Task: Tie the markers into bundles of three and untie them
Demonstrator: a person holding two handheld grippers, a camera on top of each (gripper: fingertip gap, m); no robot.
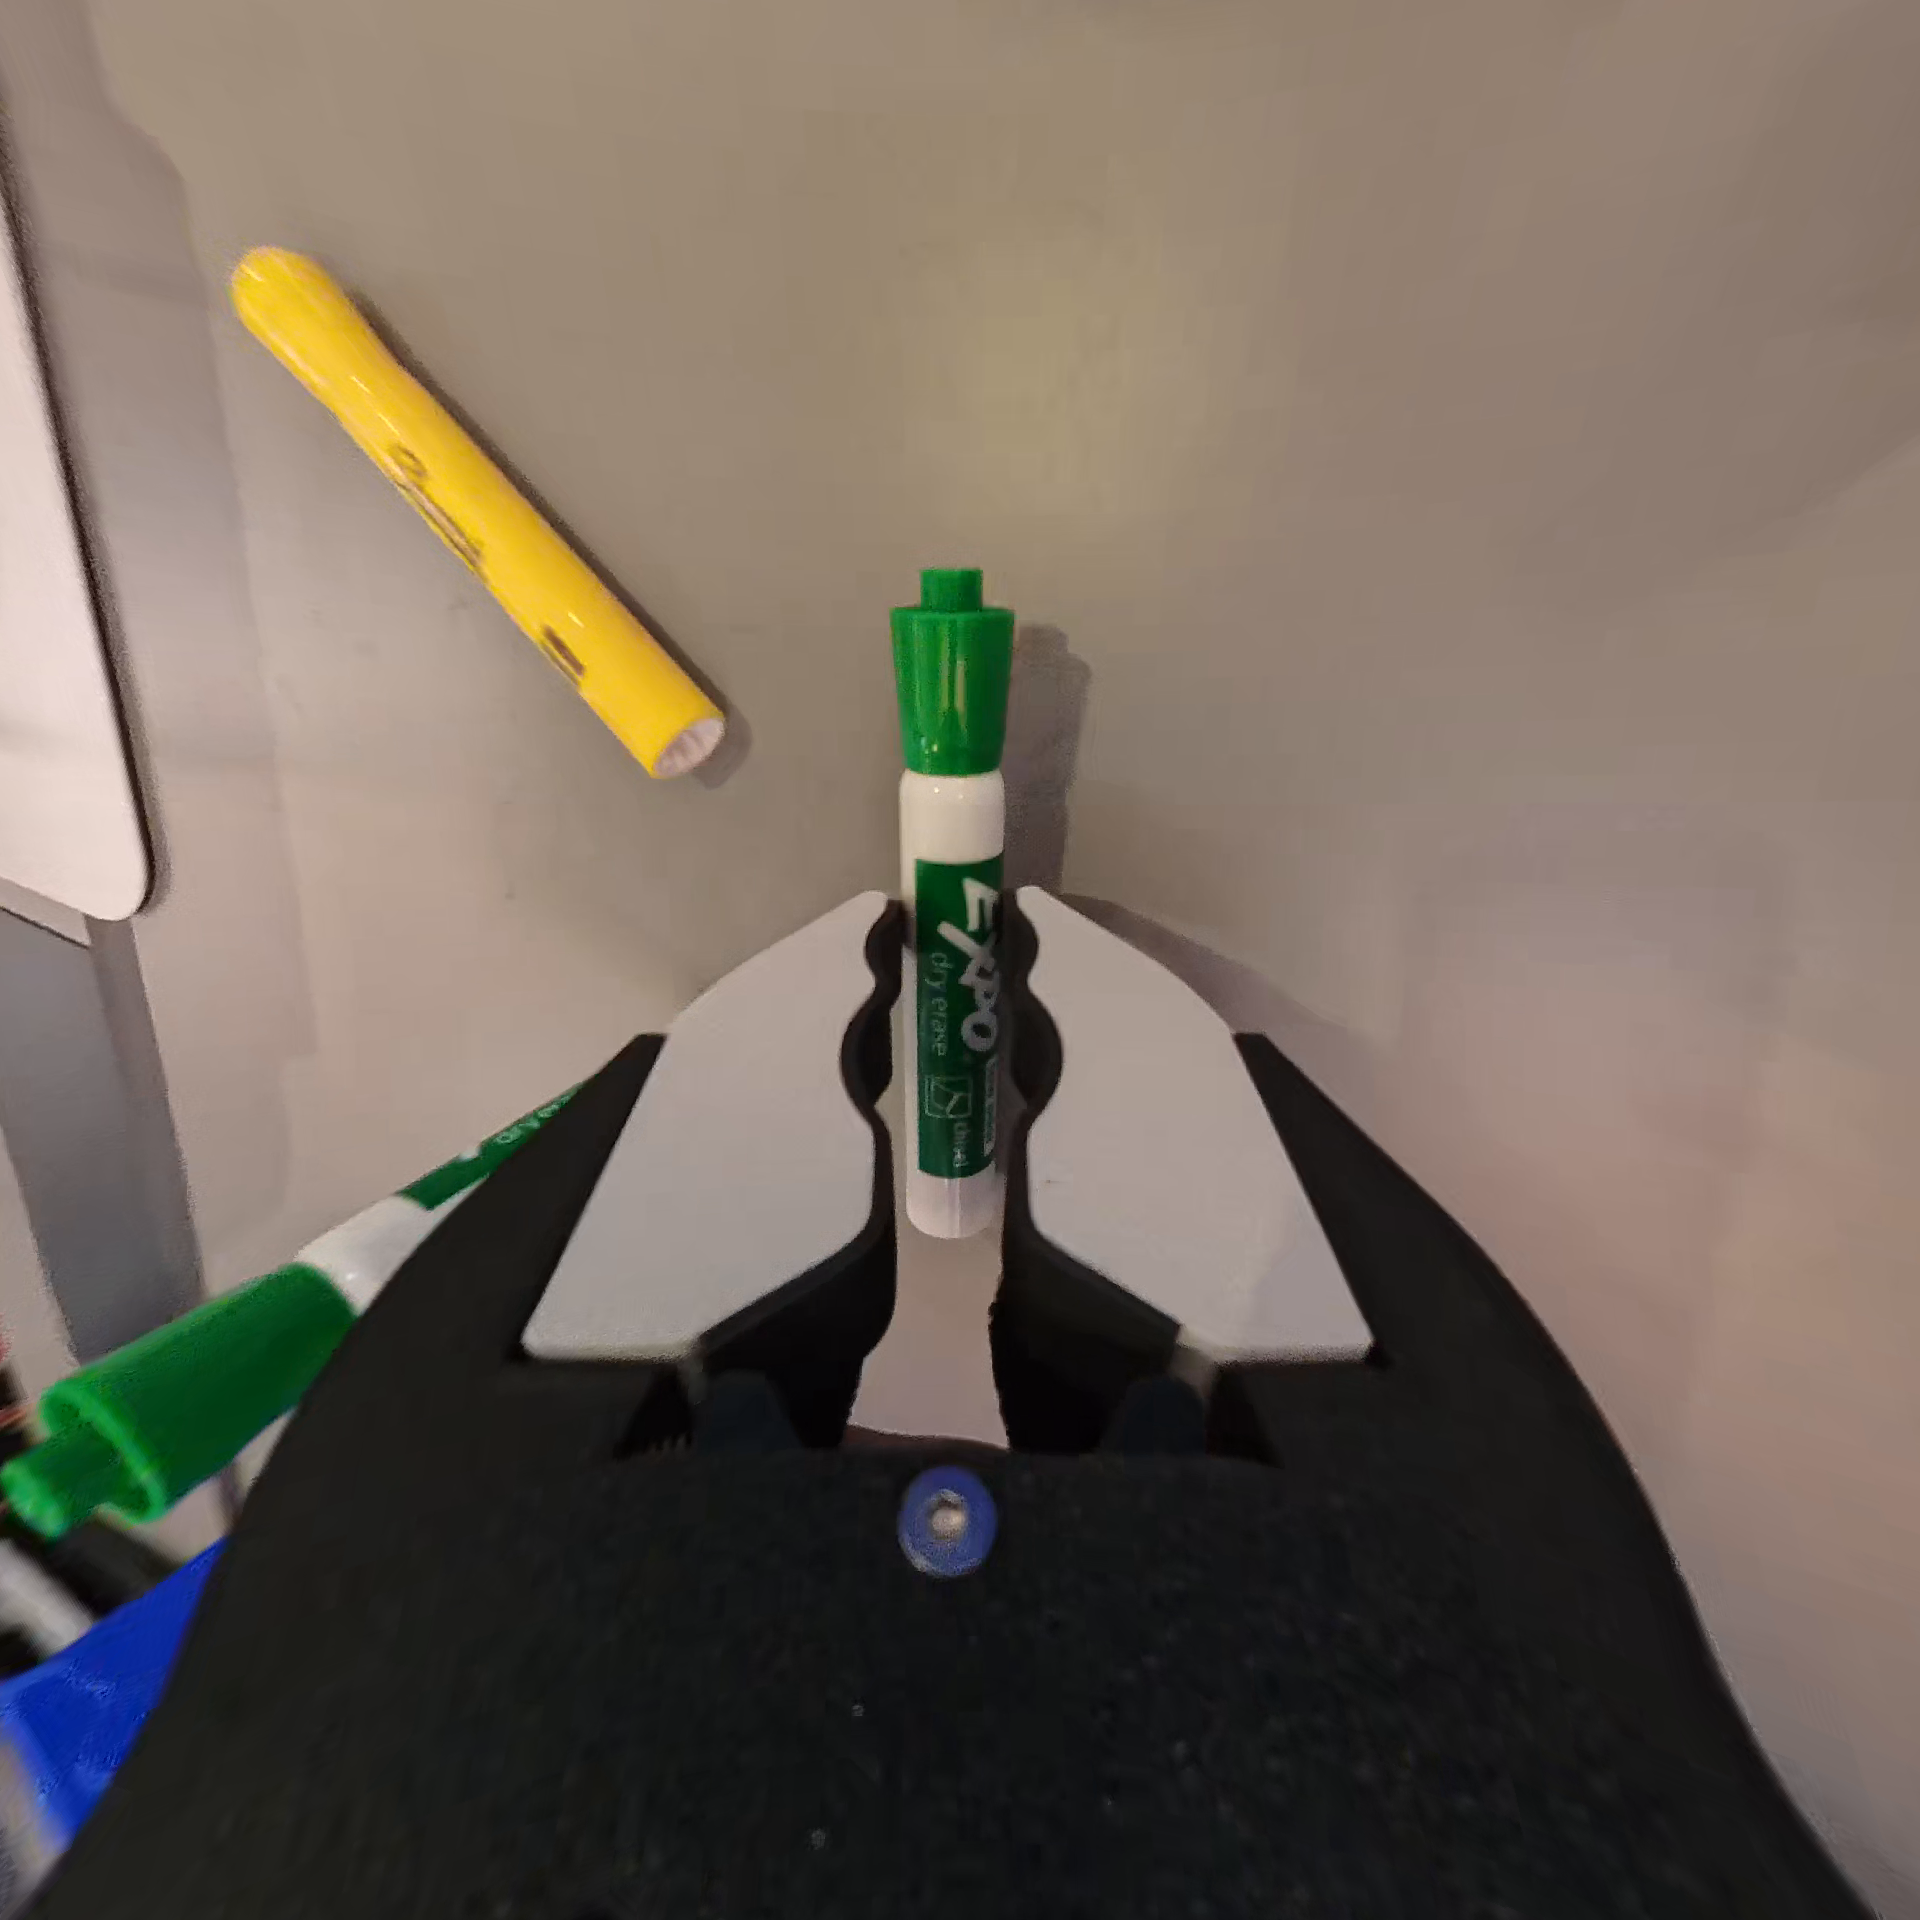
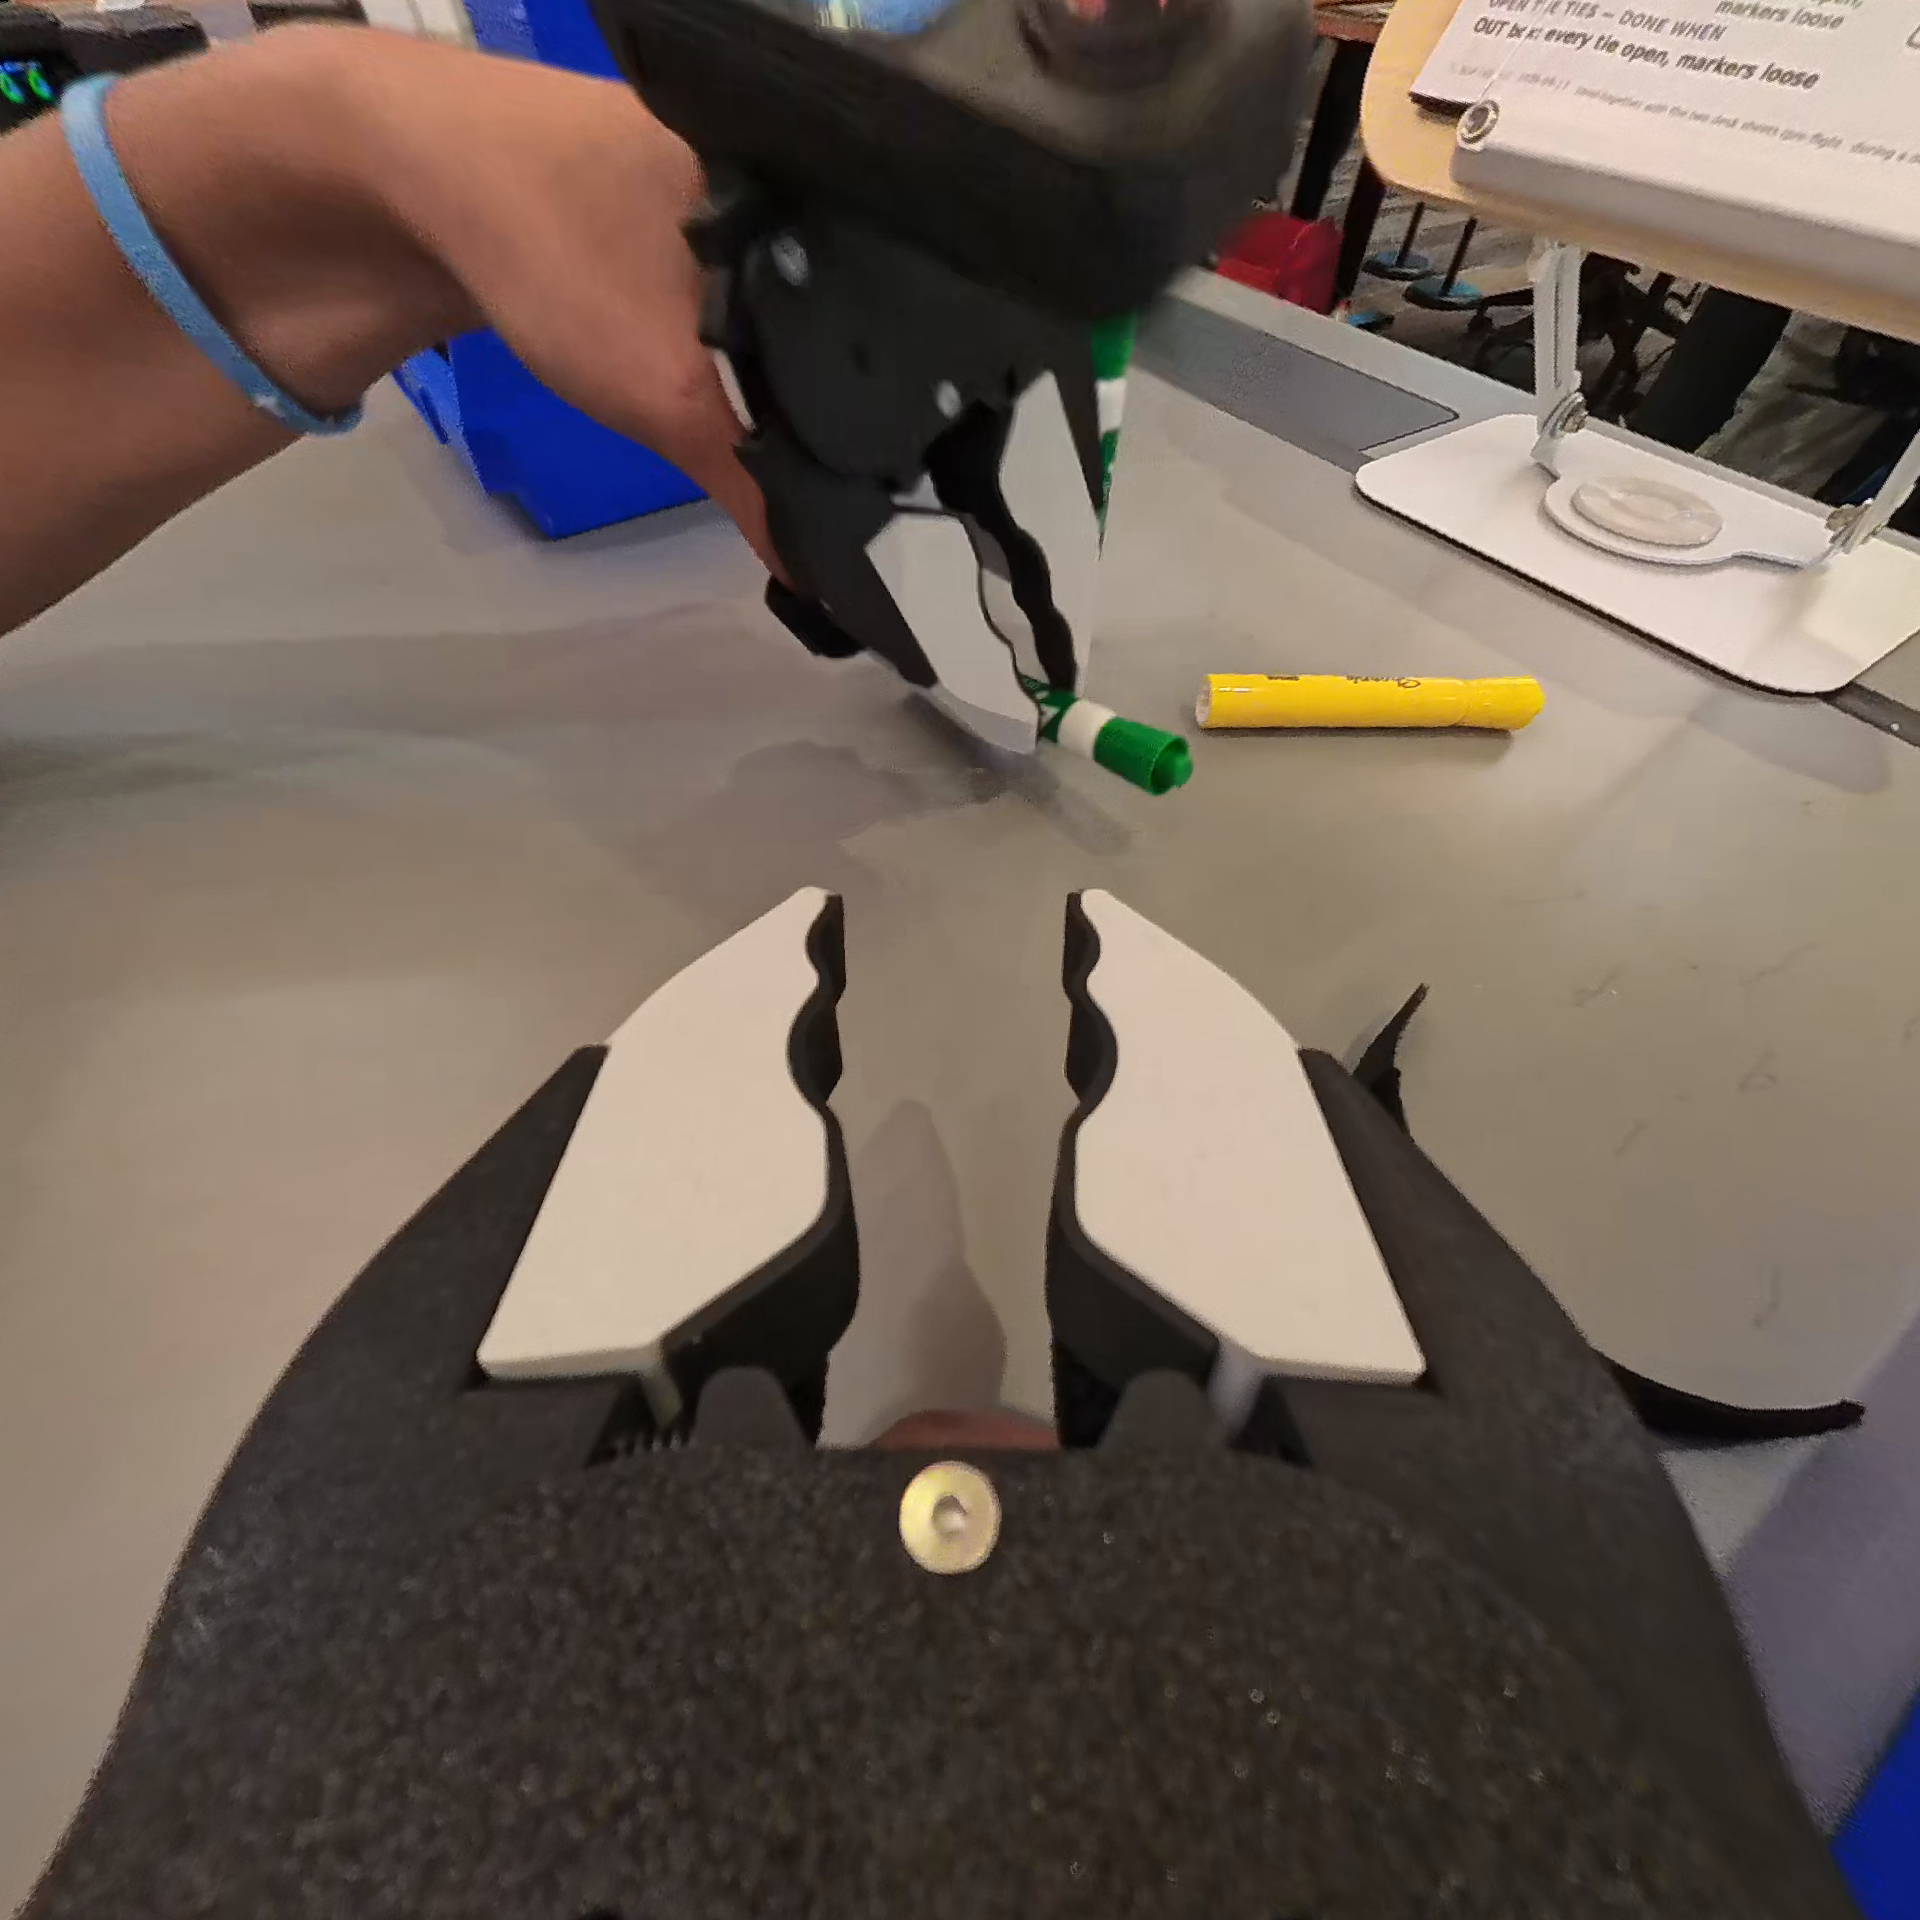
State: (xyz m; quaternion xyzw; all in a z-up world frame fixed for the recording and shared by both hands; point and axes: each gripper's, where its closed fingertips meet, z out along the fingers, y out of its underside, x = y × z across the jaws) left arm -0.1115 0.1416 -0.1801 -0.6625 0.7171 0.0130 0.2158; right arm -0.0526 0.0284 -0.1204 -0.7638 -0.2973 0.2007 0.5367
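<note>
A green marker point(image 1: 951, 707) lies on the grey table point(image 1: 1351, 520) between my left gripper's point(image 1: 954, 899) fingers, which press on both sides of its barrel. In the right wrist view the left gripper point(image 2: 1003, 707) points down at the table with the marker's green cap point(image 2: 1127, 748) sticking out to the right. A yellow marker point(image 1: 468, 509) lies loose nearby point(image 2: 1371, 701). A second green marker point(image 1: 208, 1382) lies at the lower left, partly hidden behind the left gripper point(image 2: 1112, 364). My right gripper point(image 2: 956, 914) is open and empty above the table. A black strap point(image 2: 1392, 1039) lies beside its right finger.
A blue bin point(image 2: 551, 447) stands at the back left of the table. A white stand point(image 2: 1662, 540) with a sheet of paper is at the back right; its base edge shows in the left wrist view point(image 1: 62, 623). A person's hand point(image 2: 468, 229) holds the left gripper. Left tips to right tips: about 15 cm.
</note>
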